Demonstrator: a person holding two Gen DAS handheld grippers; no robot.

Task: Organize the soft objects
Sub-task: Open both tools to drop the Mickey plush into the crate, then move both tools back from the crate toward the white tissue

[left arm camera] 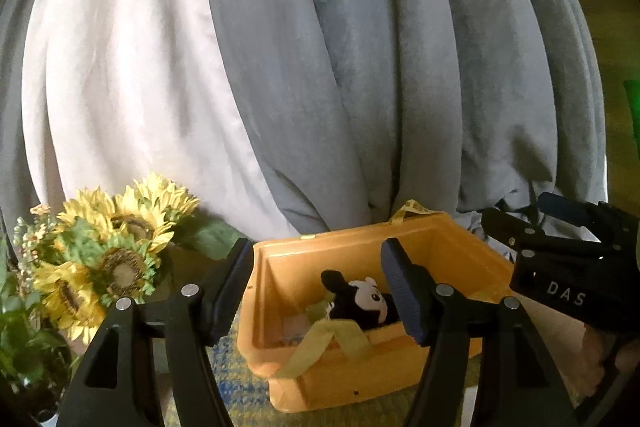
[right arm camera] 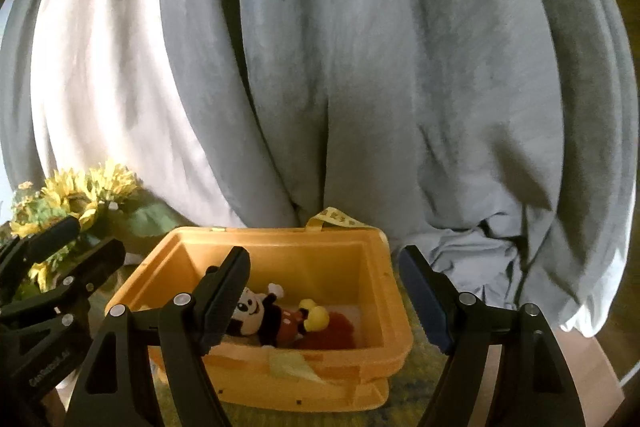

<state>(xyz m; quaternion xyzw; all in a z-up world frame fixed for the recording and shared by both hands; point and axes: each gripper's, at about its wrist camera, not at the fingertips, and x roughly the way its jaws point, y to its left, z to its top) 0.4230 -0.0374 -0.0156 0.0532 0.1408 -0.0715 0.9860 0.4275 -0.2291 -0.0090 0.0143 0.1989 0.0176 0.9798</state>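
Tools are both hanging spread and empty over the yellow bin (right arm camera: 372, 307) at lower centre: left tool (left arm camera: 320, 291), right tool (right arm camera: 324, 299). I am judging the Mickey plush (right arm camera: 272, 315) lying inside as already sorted, beside a red soft thing (right arm camera: 336, 331).

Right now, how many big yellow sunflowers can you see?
3. All left of the yellow bin: top sunflower, middle sunflower, lowest sunflower. Leaves may hide more.

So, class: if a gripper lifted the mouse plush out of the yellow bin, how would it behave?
The mouse plush looks stuffed, so probably light and squashy. Its limbs would likely flop. Its fabric should grip rather than slip.
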